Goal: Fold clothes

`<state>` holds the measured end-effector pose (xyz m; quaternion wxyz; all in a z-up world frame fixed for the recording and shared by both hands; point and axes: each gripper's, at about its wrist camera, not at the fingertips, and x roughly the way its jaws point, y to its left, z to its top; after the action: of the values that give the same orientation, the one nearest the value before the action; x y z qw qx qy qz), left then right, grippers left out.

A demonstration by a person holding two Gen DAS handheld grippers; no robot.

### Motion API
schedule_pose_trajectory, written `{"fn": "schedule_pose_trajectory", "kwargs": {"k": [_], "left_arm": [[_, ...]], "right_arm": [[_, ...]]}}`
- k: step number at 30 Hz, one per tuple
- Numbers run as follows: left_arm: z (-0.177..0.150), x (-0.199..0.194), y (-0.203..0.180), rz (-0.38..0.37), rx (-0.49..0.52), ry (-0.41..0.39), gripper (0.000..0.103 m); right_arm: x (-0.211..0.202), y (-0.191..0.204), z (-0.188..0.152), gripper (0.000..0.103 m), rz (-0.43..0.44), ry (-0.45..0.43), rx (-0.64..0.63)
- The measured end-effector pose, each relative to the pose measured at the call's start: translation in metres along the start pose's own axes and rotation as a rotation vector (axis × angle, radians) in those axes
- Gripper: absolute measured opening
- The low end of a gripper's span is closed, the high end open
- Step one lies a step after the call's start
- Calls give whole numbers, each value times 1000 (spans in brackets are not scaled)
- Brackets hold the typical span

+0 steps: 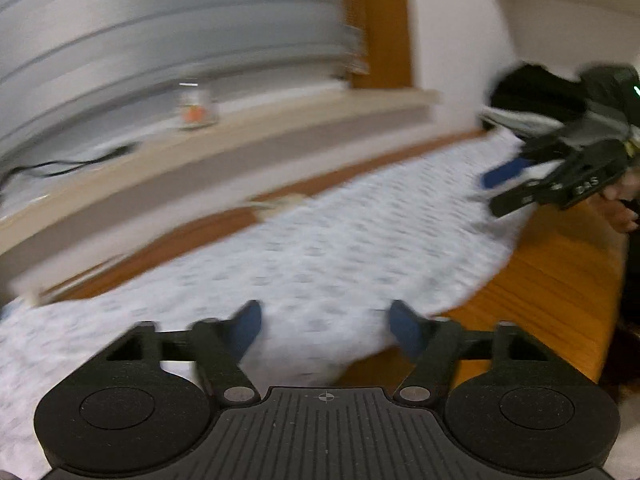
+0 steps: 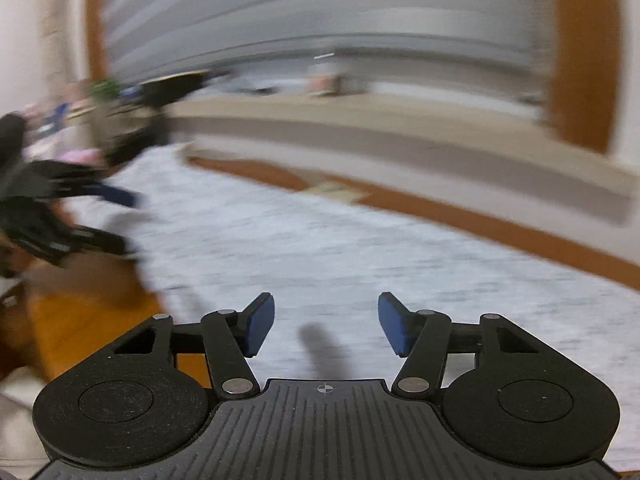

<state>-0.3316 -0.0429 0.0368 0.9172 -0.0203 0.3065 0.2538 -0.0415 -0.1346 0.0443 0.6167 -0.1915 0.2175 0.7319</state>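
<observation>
I see the white patterned garment lying spread flat on the wooden table. My left tool is above its near edge, the blue fingers apart and holding nothing. My right tool is over the cloth too, also apart and empty. Behind the table runs a pale ledge. Both views are blurred.

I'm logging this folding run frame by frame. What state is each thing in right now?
Left gripper: open, empty, above the cloth.
Right gripper: open, empty, above the cloth.
Patterned white cloth: spread flat on the table, not yet folded.
Wooden table: partly covered by the cloth.
Small jar on the ledge: upright, too blurred to detail.
</observation>
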Motion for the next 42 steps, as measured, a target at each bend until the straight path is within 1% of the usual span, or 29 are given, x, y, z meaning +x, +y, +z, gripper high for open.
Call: {"fn": "schedule_pose_trajectory", "kwargs": {"k": [2, 3, 5, 6, 7, 8, 11, 12, 13, 15, 18, 20, 22, 23, 24, 26, 28, 29, 30, 31, 32, 33, 34, 37, 38, 40, 42], "left_arm": [[0, 10, -8, -30, 38, 25, 51], [1, 13, -9, -23, 62, 26, 49], [6, 16, -5, -27, 59, 27, 43], [9, 16, -2, -36, 50, 22, 38], [11, 17, 1, -46, 40, 18, 20], [14, 16, 5, -60, 25, 14, 12], [24, 10, 16, -87, -33, -15, 12], [27, 9, 16, -78, -26, -25, 8], [29, 8, 17, -71, -23, -33, 0], [34, 5, 18, -44, -25, -60, 0], [41, 2, 21, -38, -42, -76, 0], [40, 0, 22, -33, -58, -81, 2], [34, -3, 20, -30, -68, -80, 4], [30, -5, 19, -28, -72, -77, 12], [25, -5, 17, -28, -77, -74, 18], [19, -2, 14, -38, -83, -66, 39], [15, 6, 10, -43, -77, -47, 49], [14, 11, 8, -41, -70, -36, 49], [13, 16, 6, -36, -60, -30, 49], [13, 20, 7, -33, -57, -28, 43], [13, 23, 9, -31, -60, -30, 16], [14, 25, 13, -32, -70, -37, 1], [17, 22, 18, -38, -91, -51, 2], [26, 16, 34, -59, -151, -92, 2], [29, 14, 37, -63, -160, -100, 2], [35, 12, 39, -42, -152, -111, 2], [37, 16, 39, -28, -151, -100, 2]], "right_arm": [[7, 20, 2, 53, 51, 23, -33], [10, 30, 3, 53, 69, 32, -48], [14, 43, 4, 47, 108, 43, -58], [16, 49, 4, 46, 128, 49, -62], [18, 54, 5, 45, 139, 54, -71], [20, 58, 6, 43, 141, 58, -78], [27, 64, 8, 41, 132, 68, -92], [29, 65, 9, 41, 123, 71, -99], [31, 67, 10, 42, 115, 72, -110], [34, 73, 14, 42, 106, 70, -133], [43, 77, 20, 42, 116, 78, -130], [49, 75, 24, 42, 126, 73, -119], [51, 70, 27, 41, 115, 43, -94], [51, 66, 29, 41, 118, 26, -74], [52, 60, 32, 41, 127, 10, -49], [56, 54, 37, 40, 127, -8, -15], [58, 50, 41, 40, 124, -13, -2], [59, 48, 43, 40, 122, -15, 4], [60, 46, 45, 40, 120, -18, 10], [61, 46, 45, 40, 119, -19, 10], [60, 46, 44, 40, 117, -19, 7], [59, 46, 42, 40, 117, -18, 7], [57, 46, 39, 40, 119, -15, 6], [50, 49, 28, 41, 135, -2, -5], [49, 51, 25, 41, 143, 7, -11], [49, 55, 19, 41, 157, 24, -24], [52, 58, 16, 42, 166, 39, -35]]}}
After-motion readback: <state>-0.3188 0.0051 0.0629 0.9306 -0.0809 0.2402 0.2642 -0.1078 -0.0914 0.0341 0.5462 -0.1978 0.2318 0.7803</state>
